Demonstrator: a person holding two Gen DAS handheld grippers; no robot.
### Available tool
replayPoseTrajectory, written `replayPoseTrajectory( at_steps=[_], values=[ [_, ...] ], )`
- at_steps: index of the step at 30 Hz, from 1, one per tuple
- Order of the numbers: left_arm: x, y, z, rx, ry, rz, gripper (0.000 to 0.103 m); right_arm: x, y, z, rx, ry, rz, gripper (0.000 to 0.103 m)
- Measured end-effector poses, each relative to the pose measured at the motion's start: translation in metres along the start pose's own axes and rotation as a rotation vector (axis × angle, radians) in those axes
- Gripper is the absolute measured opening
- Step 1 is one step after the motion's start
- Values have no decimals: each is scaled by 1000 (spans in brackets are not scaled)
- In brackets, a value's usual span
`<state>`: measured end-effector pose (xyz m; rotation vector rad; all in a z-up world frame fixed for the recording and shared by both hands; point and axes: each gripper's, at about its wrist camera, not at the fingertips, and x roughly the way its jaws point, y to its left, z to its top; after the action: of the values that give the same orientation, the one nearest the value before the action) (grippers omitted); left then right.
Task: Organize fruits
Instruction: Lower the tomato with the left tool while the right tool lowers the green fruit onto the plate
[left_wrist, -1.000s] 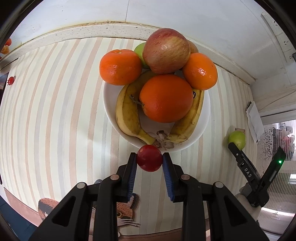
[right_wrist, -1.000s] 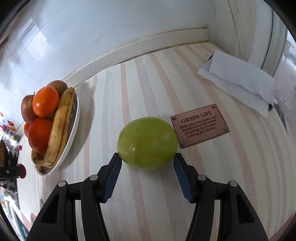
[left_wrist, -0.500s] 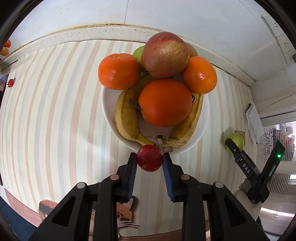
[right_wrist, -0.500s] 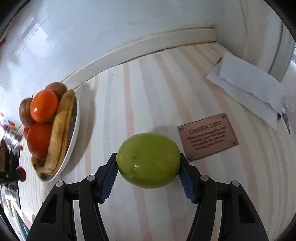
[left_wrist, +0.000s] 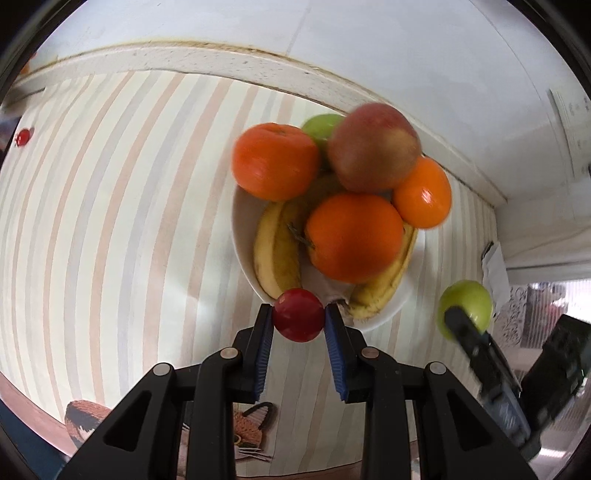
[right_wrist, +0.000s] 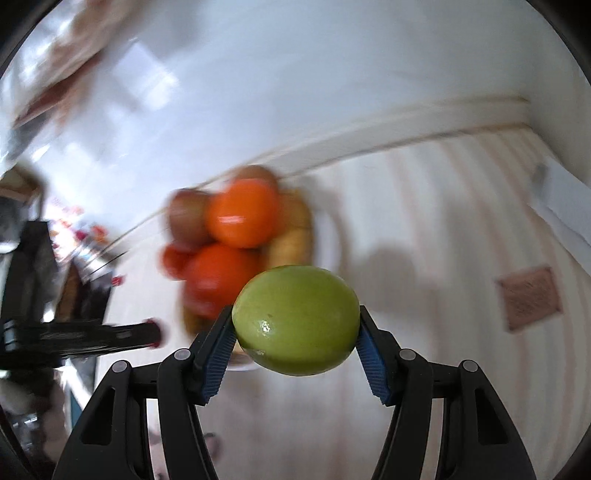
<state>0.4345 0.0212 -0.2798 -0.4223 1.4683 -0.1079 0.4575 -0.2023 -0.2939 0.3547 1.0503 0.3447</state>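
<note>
Right hand-held gripper (right_wrist: 295, 334) clamps green fruit (right_wrist: 295, 319) — pads both sides.

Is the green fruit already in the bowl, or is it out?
Out. The green fruit is clamped in the right gripper, in the air beside the white bowl.

Green apple (right_wrist: 295, 319), striped tablecloth (left_wrist: 122, 221)

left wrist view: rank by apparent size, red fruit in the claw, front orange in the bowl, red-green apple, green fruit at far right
1. Front orange and red-green apple: look about alike, so no order between them.
2. Green fruit held in the right claw, partly hidden.
3. Small red fruit in the left claw, smallest though nearest.
</note>
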Motion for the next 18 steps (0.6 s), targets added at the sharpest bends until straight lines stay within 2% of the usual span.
replayPoseTrajectory(
  at_steps=[6,9,13,18],
  values=[
    [1,21,15,-43,0,-27,25,30,52,1,-108,44,49,65],
    [3,27,23,-58,5,-45,25,38,62,-2,-112,51,56,65],
    [8,29,33,-61,7,-60,25,29,55,-1,-69,27,42,65],
    [14,26,42,-46,-7,-67,26,18,25,11,25,-3,-7,65]
  ],
)
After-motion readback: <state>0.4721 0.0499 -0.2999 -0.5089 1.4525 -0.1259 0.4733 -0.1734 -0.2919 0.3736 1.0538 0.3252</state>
